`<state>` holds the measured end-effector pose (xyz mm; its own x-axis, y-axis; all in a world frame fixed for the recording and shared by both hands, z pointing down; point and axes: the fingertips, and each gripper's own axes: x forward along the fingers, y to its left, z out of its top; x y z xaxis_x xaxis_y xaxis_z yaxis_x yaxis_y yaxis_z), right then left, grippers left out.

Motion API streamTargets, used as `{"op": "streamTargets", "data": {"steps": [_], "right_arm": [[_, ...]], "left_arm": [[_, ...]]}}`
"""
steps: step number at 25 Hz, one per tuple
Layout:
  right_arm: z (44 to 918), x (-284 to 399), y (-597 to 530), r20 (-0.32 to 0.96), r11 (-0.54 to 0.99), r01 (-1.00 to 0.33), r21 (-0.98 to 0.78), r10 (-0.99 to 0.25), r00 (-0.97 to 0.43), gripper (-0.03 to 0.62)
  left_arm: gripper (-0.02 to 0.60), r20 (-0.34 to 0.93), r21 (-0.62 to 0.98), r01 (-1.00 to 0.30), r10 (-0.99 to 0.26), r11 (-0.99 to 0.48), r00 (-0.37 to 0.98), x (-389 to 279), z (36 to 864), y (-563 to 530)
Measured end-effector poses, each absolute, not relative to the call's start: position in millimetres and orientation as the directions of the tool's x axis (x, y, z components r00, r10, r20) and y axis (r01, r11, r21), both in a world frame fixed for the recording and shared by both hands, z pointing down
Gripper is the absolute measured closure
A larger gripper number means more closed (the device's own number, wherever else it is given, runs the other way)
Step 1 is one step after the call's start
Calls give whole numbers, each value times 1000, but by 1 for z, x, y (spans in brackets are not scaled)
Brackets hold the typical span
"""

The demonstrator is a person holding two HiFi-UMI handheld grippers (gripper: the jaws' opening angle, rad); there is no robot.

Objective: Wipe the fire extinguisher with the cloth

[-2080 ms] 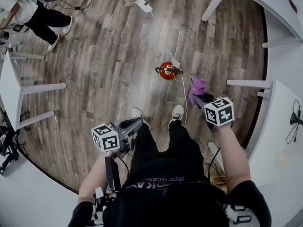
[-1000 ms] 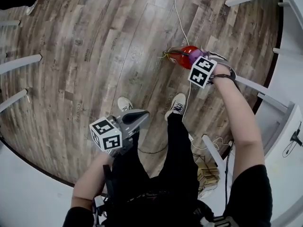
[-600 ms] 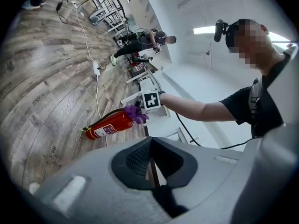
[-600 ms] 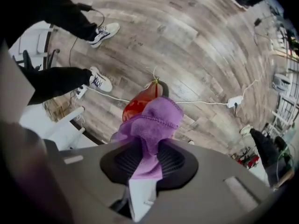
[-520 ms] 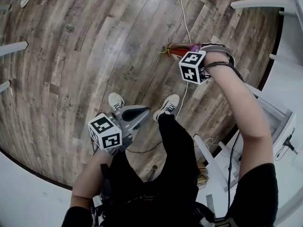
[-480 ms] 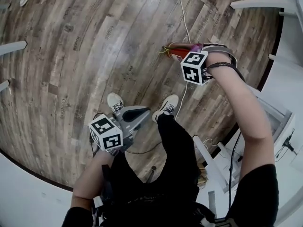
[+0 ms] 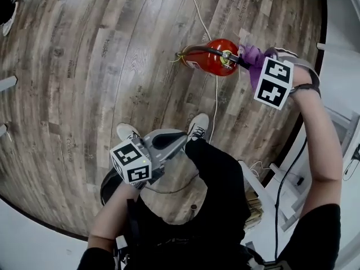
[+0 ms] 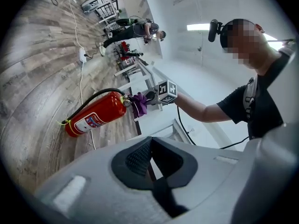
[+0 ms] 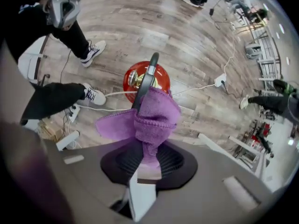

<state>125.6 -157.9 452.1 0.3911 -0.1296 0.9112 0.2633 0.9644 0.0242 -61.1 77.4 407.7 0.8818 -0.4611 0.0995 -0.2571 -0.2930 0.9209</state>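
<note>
My right claw [image 9: 148, 160], its jaws just closing tighter on the cloth [image 9: 150, 118], points down at the head of the upright extinguisher [image 7: 207, 58], directly below it. The left claw [image 8: 150, 149], closed and empty, is well apart.

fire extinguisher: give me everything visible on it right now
The fire extinguisher is a glossy red, metal-looking cylinder. It has a white printed label on its side, a brass-coloured valve with a black lever on top, a black hose arching down one side and a yellow tie near the base. It appears to stand on the wood floor. The purple cloth, clamped in the right gripper, sits against its valve head, seemingly touching.
</note>
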Motion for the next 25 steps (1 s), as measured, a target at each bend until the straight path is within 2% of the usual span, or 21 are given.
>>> {"op": "streamTargets", "data": {"steps": [3, 6, 8, 11, 14, 17, 21, 23, 25], "right_arm": [[457, 133, -145, 971, 996, 81, 24, -43, 234, 511], [463, 126, -142, 999, 995, -100, -11, 6, -50, 511], [467, 122, -143, 960, 980, -187, -68, 14, -278, 511], [468, 115, -146, 782, 929, -272, -252, 29, -623, 511], [465, 118, -152, 534, 851, -280, -444, 1, -846, 511], [467, 129, -156, 312, 803, -231, -550, -59, -948, 511], [475, 141, -161, 44, 758, -135, -638, -139, -989, 511], [493, 145, -160, -40, 723, -98, -684, -171, -984, 511], [521, 140, -153, -59, 687, -84, -721, -183, -981, 511]], "left_arm": [[583, 88, 895, -239, -378, -377, 922, -48, 436, 70], [583, 82, 859, -232, -323, -457, 943, -39, 469, 49], [583, 82, 837, -229, -301, -496, 950, -41, 489, 30], [583, 50, 834, -207, -304, -511, 951, -50, 507, 5], [583, 40, 833, -212, -326, -512, 944, -58, 519, -9], [583, -11, 824, -199, -368, -530, 930, -58, 515, -33], [583, -54, 787, -201, -390, -584, 919, -57, 504, -52], [583, -39, 769, -217, -384, -601, 922, -56, 506, -53], [583, -25, 770, -227, -384, -596, 923, -55, 510, -52]]}}
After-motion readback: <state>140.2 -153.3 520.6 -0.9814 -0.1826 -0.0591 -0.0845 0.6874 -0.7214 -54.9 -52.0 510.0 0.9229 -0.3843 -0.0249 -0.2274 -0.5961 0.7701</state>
